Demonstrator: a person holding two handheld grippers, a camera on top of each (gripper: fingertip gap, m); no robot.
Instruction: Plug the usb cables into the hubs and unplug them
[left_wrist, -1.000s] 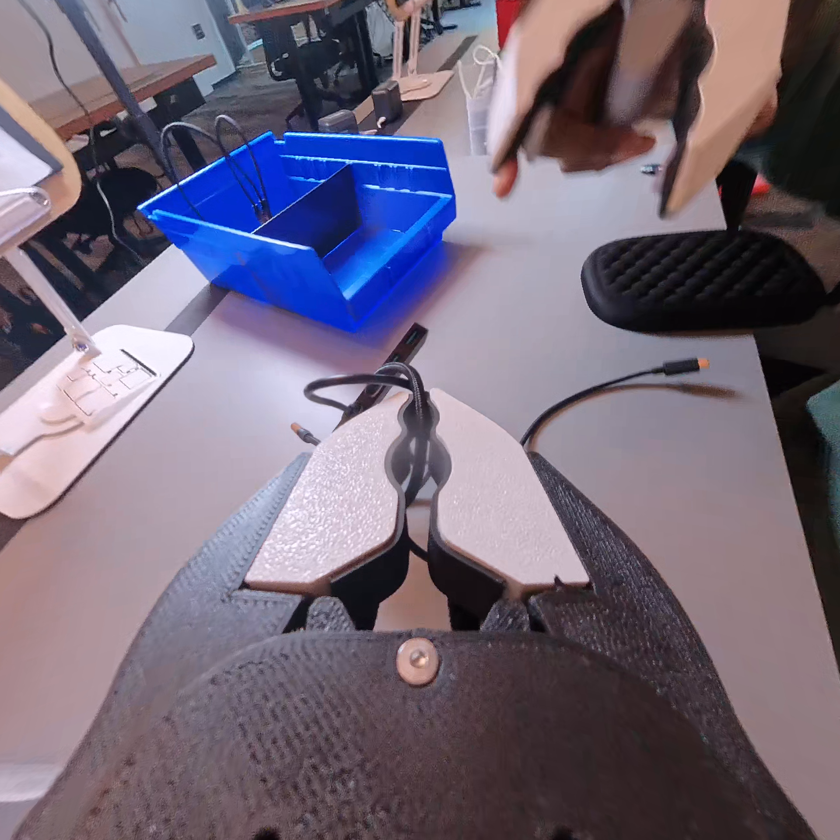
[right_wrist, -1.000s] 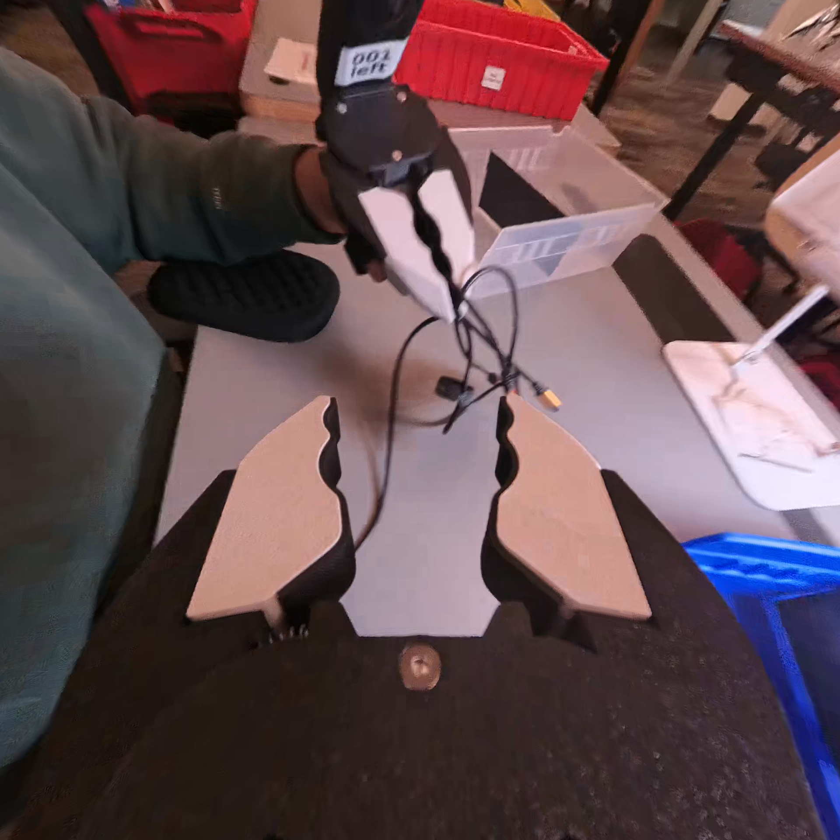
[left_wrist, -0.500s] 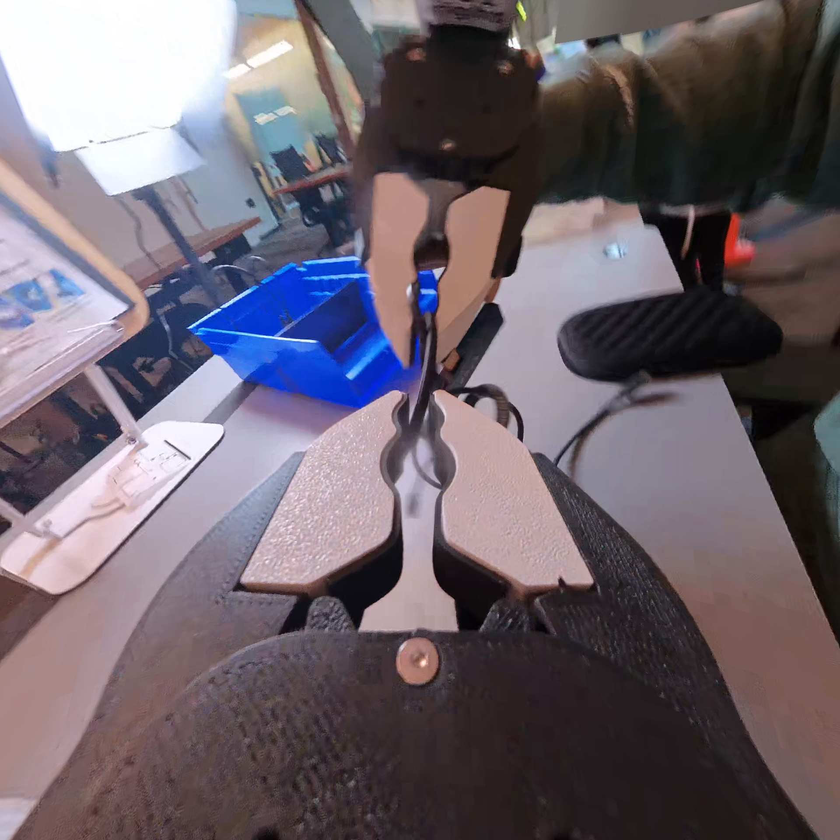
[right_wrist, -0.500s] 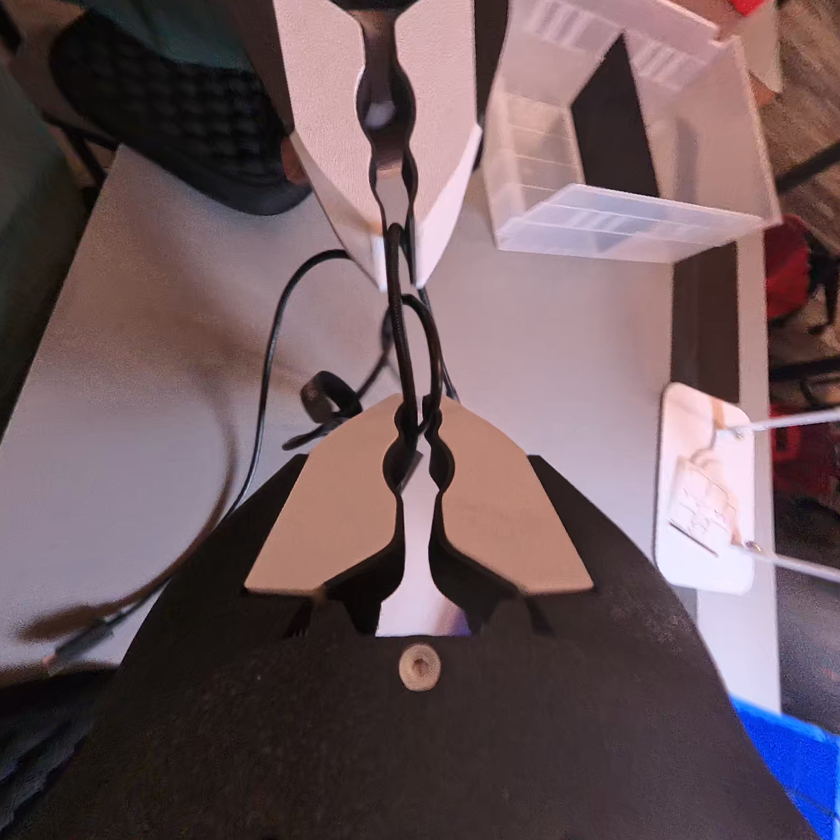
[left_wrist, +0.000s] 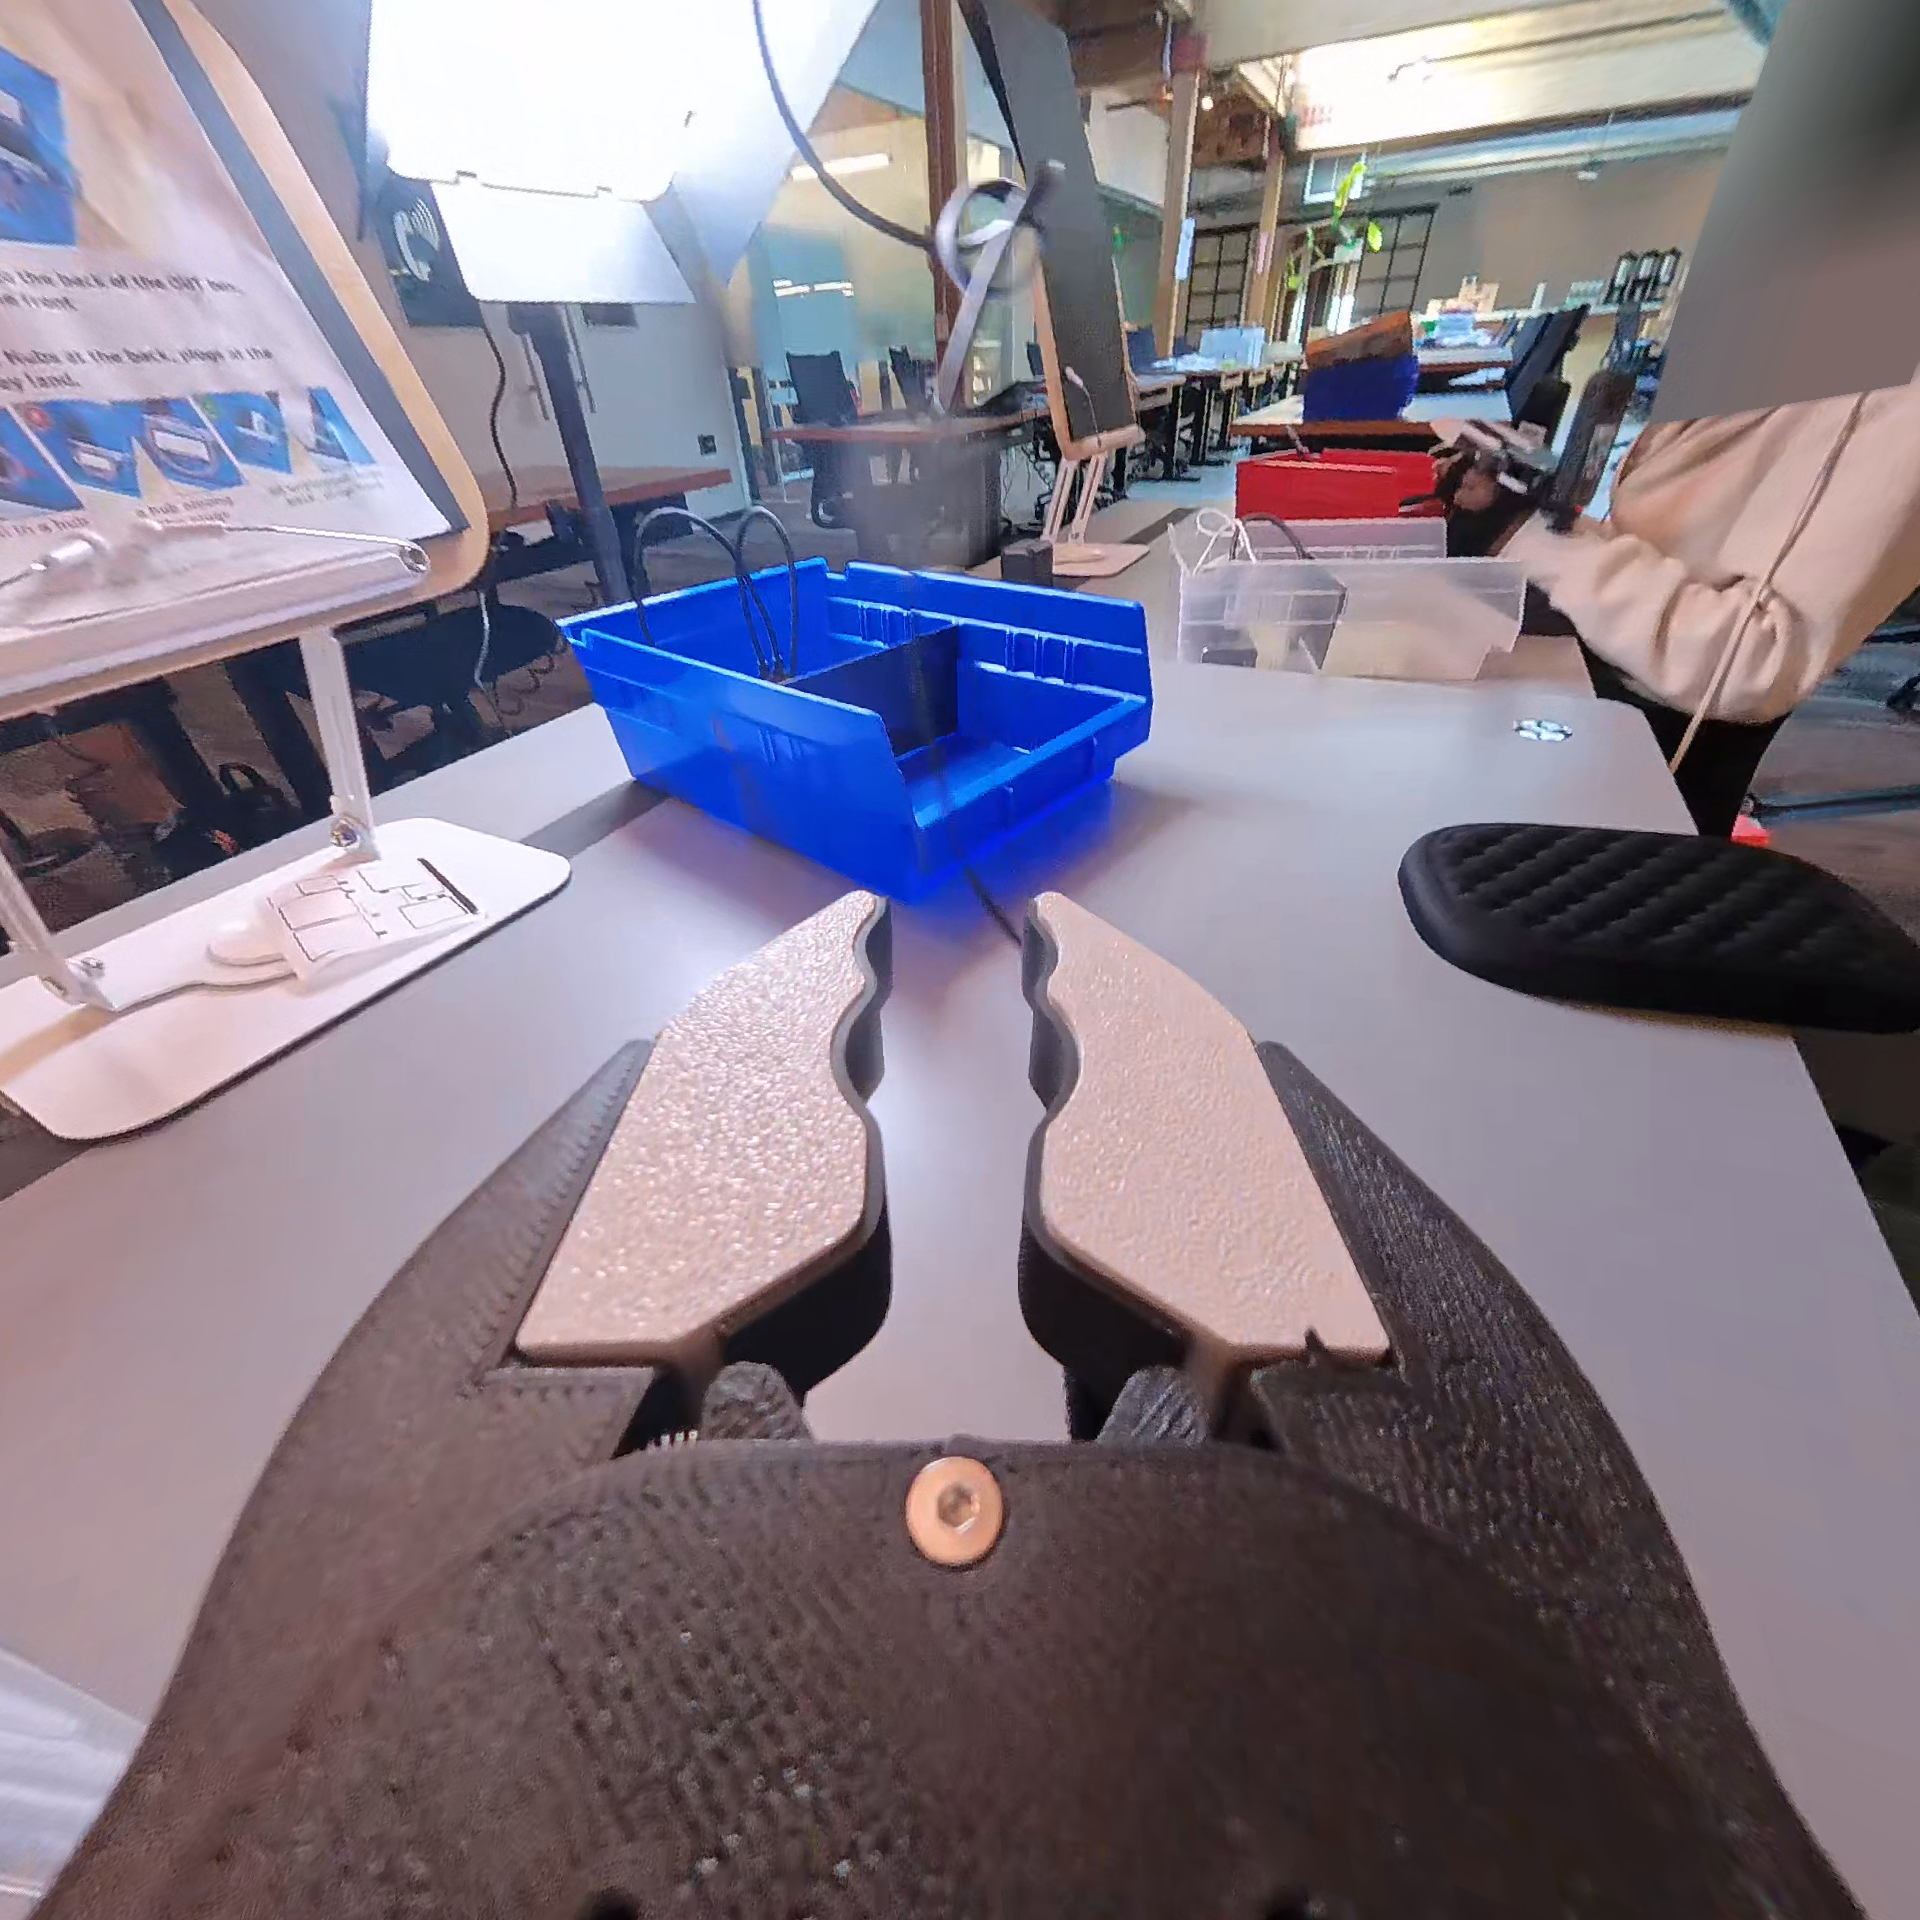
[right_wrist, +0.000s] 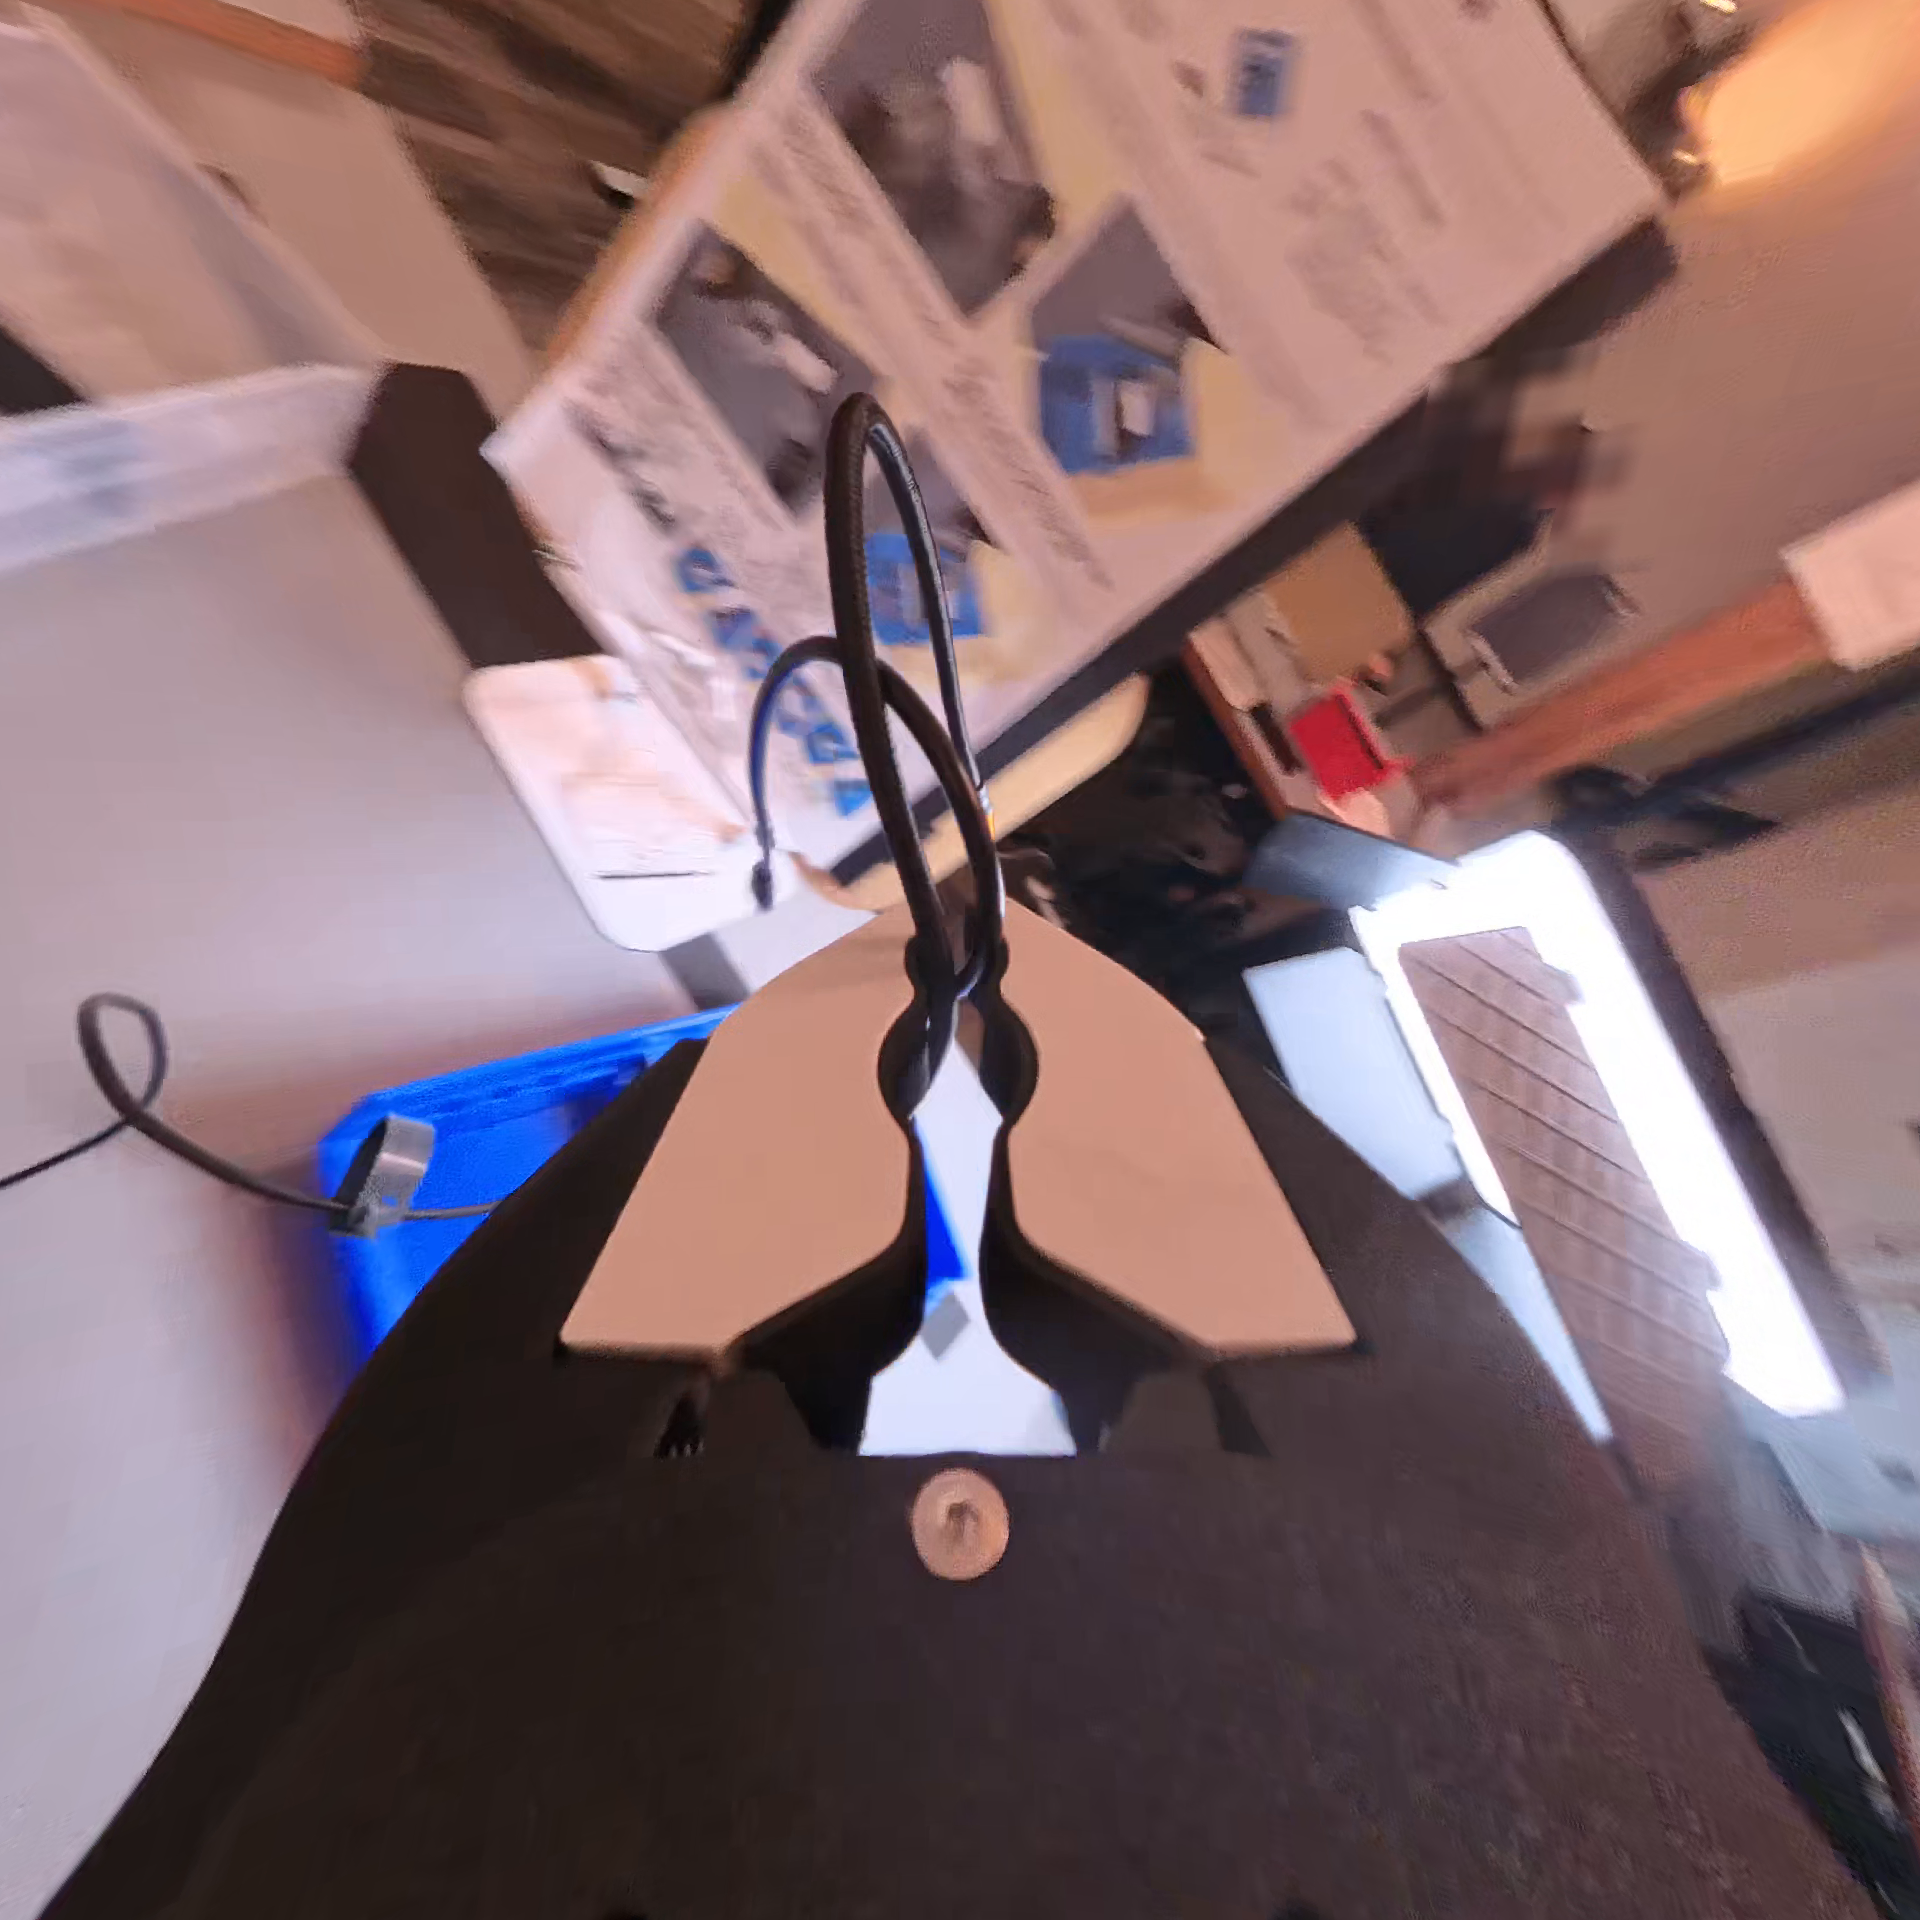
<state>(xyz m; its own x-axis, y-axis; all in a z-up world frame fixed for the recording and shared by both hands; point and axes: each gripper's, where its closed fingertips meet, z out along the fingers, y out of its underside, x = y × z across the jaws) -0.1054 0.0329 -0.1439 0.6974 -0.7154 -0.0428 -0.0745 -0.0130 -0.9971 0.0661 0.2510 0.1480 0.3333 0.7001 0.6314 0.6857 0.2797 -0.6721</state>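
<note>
A printed instruction sheet (left_wrist: 156, 343) stands on a white stand at the bench's (left_wrist: 1351, 1039) left. The right gripper (right_wrist: 951, 966) has its jaws clenched on a black USB cable (right_wrist: 862, 665), whose loops rise upward past the tips. The left gripper (left_wrist: 956, 925) hangs released, holding nothing, facing the blue bin (left_wrist: 862, 727), which holds black cable loops.

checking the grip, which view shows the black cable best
The right wrist view: the black cable loops up from the tips of the shut right gripper, pinched between its fingers. The left wrist view shows only a thin dark strand beyond the open left gripper; it may be the same cable.
</note>
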